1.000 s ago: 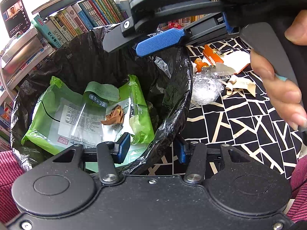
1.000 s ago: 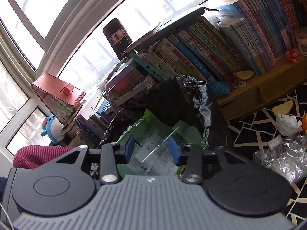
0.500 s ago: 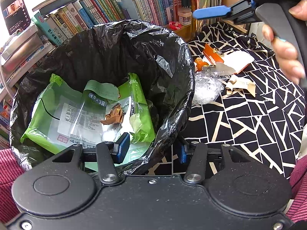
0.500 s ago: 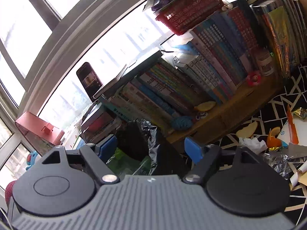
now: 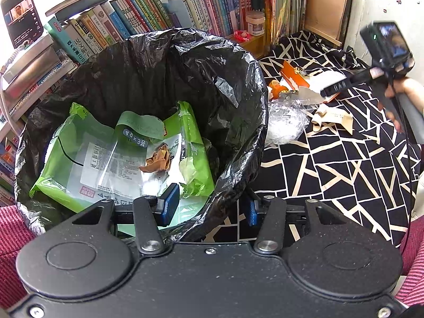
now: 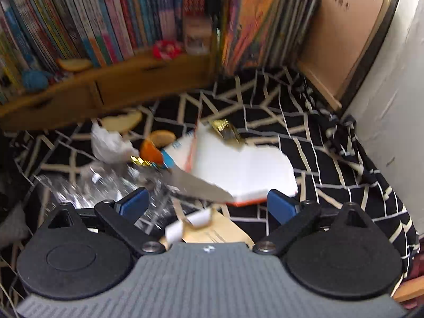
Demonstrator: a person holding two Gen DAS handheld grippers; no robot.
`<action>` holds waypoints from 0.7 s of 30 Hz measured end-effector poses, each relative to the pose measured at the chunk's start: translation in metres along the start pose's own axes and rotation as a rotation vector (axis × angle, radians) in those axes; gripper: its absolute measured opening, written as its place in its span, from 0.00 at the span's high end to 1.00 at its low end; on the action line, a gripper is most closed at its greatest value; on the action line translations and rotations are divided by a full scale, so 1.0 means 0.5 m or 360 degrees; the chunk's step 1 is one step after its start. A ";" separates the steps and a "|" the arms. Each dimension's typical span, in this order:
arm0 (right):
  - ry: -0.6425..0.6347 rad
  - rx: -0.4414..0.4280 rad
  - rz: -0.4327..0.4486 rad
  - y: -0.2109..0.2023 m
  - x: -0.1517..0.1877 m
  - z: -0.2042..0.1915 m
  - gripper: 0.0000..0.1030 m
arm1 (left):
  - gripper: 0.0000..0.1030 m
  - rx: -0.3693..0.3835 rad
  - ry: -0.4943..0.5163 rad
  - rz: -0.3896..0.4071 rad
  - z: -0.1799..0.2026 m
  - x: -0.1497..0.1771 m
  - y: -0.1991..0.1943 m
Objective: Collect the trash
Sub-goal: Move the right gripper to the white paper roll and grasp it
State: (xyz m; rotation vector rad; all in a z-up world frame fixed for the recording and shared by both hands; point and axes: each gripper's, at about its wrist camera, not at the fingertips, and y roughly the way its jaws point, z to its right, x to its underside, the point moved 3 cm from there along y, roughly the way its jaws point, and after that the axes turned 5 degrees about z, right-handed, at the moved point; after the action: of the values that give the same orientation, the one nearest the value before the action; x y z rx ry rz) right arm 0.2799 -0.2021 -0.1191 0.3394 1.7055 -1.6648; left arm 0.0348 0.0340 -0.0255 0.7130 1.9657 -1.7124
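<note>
Trash collection part-way done. The black plastic bin liner (image 5: 148, 79), held open in a round mouth, already contains a large green-and-clear plastic food wrapper (image 5: 116, 159) lying flat against its bottom, with a small crumpled brown scrap (image 5: 157, 160) and a pale green torn piece (image 5: 189, 167) resting on top of it; much of the liner's depth is unfilled.

The left gripper (image 5: 209, 206) stands at the near rim of the liner: one blue-padded finger lies inside the mouth, the other outside, the liner's edge passing between them, so the fingers appear narrowly closed on the rim, holding the bag open.

What remains lies on the black cloth with cream crack-pattern lines (image 6: 331, 159), just beside the liner: a crumpled clear plastic film (image 6: 106, 188), a white crumpled tissue (image 6: 108, 143), an orange peel piece (image 6: 149, 151), a white card with an orange edge (image 6: 238, 167), gold foil wrappers (image 6: 225, 128), a silvery foil sheet (image 6: 190, 182), pale rind slices (image 6: 124, 119) and a tan paper slip with curled white ends (image 6: 212, 230).

The right gripper (image 6: 206, 204) is empty, its fingers having just been opening to a wide spread, nothing between the pads, poised above the tan slip and the white card. Judged from this layout, most of the pile is yet to be moved, and the next pick is probably the tan slip or the card
</note>
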 end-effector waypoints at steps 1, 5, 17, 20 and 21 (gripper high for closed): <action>0.0012 -0.0001 -0.0073 0.020 0.014 0.013 0.03 | 0.54 -0.0002 0.0002 0.0000 0.001 0.000 0.000; 0.0039 -0.0027 -0.0260 0.077 0.062 0.025 0.03 | 0.54 -0.0007 0.0006 0.0001 0.002 0.001 0.000; 0.0091 -0.0050 -0.0305 0.139 0.089 0.014 0.01 | 0.54 -0.0011 0.0010 -0.0001 0.004 0.001 0.001; 0.0165 -0.0078 -0.0308 0.138 0.091 0.020 0.10 | 0.54 -0.0011 0.0009 -0.0001 0.005 0.001 0.001; 0.0190 -0.0093 -0.0311 0.137 0.092 0.020 0.16 | 0.54 -0.0011 0.0010 -0.0001 0.005 0.001 0.000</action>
State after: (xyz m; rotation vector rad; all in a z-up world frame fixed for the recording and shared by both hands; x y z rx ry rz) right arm 0.2940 -0.2158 -0.1996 0.2559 1.9244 -1.7592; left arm 0.0347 0.0318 -0.0262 0.7159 1.9752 -1.7053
